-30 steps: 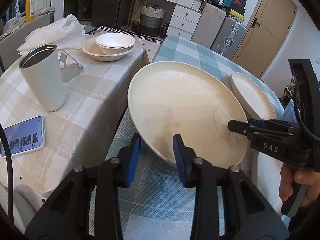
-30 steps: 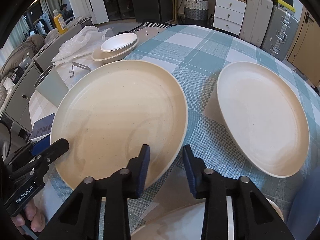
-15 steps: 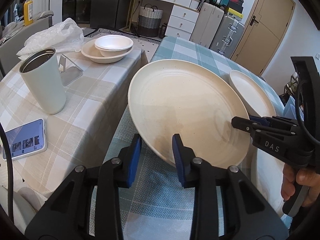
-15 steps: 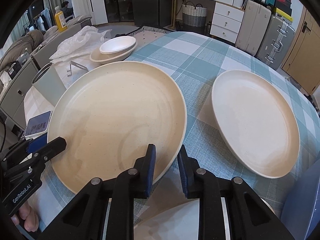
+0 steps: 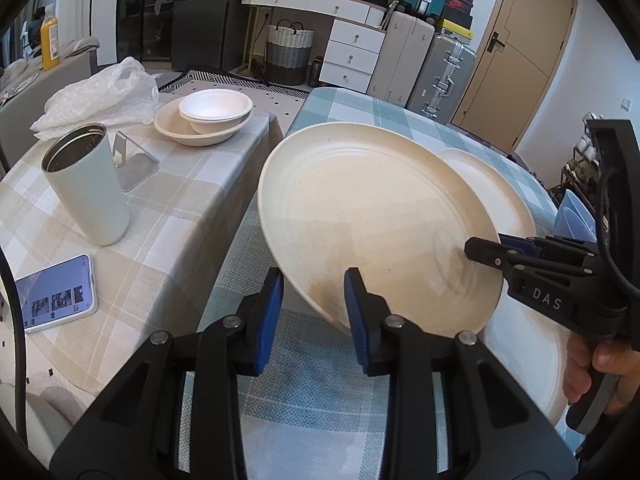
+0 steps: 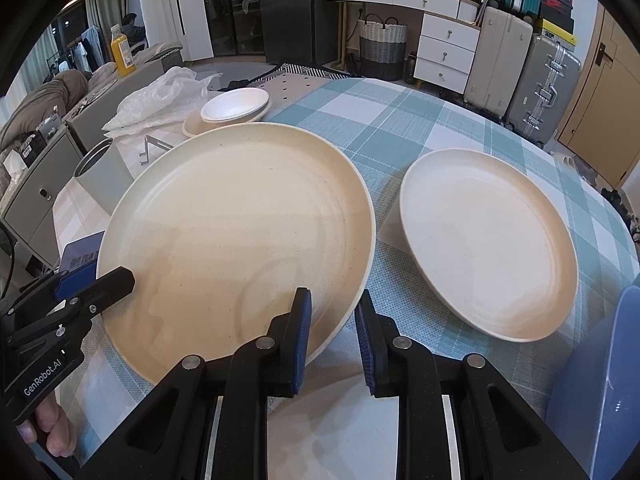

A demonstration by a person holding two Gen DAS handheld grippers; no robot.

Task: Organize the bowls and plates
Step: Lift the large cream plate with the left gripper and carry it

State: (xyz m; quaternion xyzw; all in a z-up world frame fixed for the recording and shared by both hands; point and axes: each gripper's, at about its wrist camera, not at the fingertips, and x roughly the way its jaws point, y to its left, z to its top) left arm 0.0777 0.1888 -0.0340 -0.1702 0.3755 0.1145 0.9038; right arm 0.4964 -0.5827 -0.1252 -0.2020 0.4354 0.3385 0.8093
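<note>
Large cream plate (image 5: 372, 216) face up, tilted, lifted over teal checked tablecloth (image 6: 400, 128), round so no long axis, left gripper (image 5: 314, 300) and right gripper (image 6: 332, 320) clamped on opposite rim edges, second plate (image 6: 488, 240) flat beside, stacked bowls (image 5: 212, 114) beyond.

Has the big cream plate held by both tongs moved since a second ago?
Yes. The big cream plate has lifted: its far rim now overlaps the second plate on the teal checked cloth.
</note>
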